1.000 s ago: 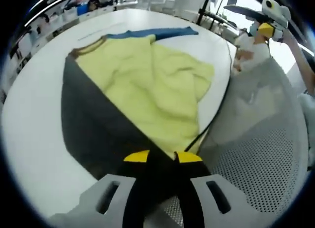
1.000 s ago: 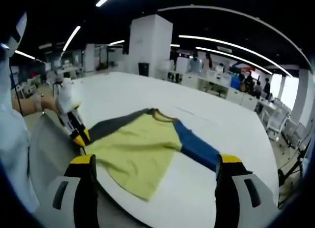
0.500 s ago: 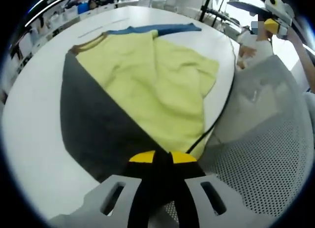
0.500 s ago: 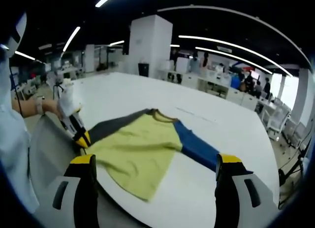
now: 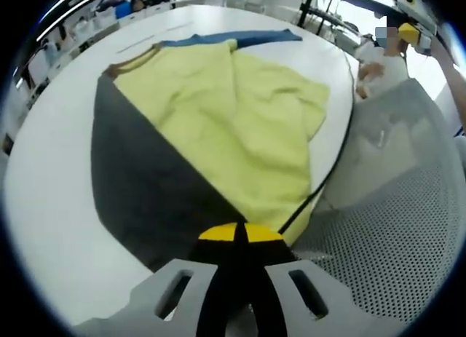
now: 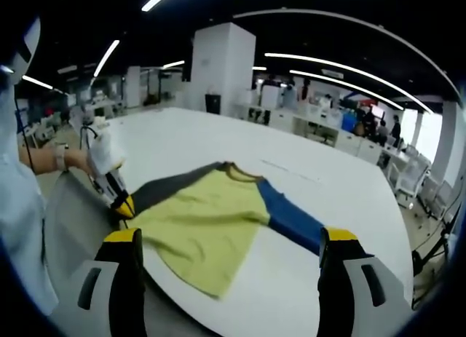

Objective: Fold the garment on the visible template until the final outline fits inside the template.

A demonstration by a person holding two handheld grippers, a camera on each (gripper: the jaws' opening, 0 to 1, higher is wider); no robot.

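A shirt with a yellow body [image 5: 233, 111], a dark grey sleeve [image 5: 138, 184] and a blue sleeve [image 5: 240, 38] lies flat on the white round table [image 5: 51, 206]. My left gripper [image 5: 234, 235] is shut on the grey cloth at the table's near edge. In the right gripper view the same shirt [image 6: 211, 213] lies near the table's edge, and the left gripper [image 6: 120, 204], held by a gloved hand [image 6: 102, 155], pinches its grey corner. My right gripper [image 6: 229, 239] hangs open above the near edge, holding nothing; it also appears as the right gripper [image 5: 408, 33] at the upper right.
A faint straight line [image 6: 291, 171] is marked on the table [image 6: 182, 140] beyond the collar. A perforated white chair [image 5: 378, 242] stands beside the table's edge. Desks, office chairs [image 6: 408, 178] and people fill the far room.
The left gripper's jaws have gone from slightly parted to shut on the grey cloth. The right gripper has stayed where it was, open.
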